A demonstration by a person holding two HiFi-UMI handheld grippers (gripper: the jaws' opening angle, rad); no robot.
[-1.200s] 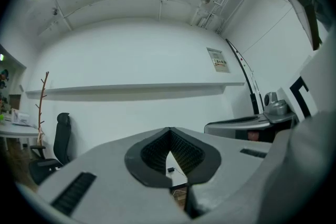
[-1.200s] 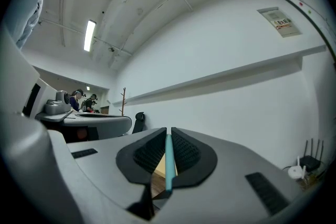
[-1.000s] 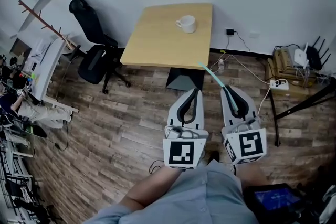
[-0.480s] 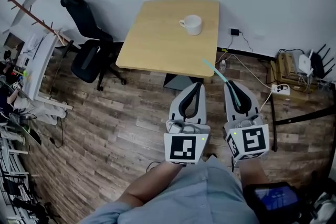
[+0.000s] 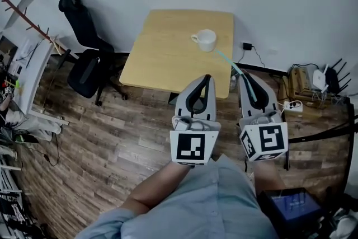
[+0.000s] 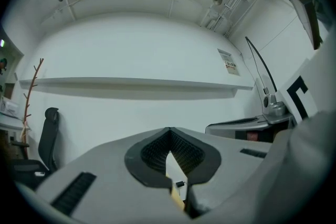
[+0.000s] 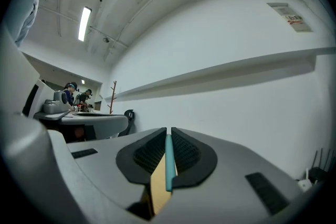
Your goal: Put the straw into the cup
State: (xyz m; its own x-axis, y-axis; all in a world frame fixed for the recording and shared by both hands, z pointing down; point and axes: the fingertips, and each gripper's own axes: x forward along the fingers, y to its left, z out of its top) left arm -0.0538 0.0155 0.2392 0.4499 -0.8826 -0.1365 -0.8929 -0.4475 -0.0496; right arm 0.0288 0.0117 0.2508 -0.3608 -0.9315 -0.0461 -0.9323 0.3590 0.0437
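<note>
**As the straw pointed at the cup, only one gripper had a grip on it**

While I stood watching, the person held both grippers out over the near edge of a pale wooden table, side by side and close together. The right gripper had its jaws pinched on a thin teal straw. Seen along that gripper's own jaws, the straw ran straight up the seam between the two black ribbed pads, clamped from both sides. From the jaws the straw slanted out toward 11 o'clock, and its free end came up just beside a white cup, at about the cup's 5 o'clock side. The straw was not in the cup, and whether the tip touched the cup I could not tell.

The left gripper sat at 9 o'clock from the right one. Its jaws were pressed together at the tips with nothing caught between them. The cup stood upright on the table toward the far right corner, handle turned to 9 o'clock, roughly at 12 o'clock from the left gripper.

A black office chair stood on the wood-plank floor at 9 o'clock from the table. Cables and a power strip lay by the wall at 3 o'clock.
</note>
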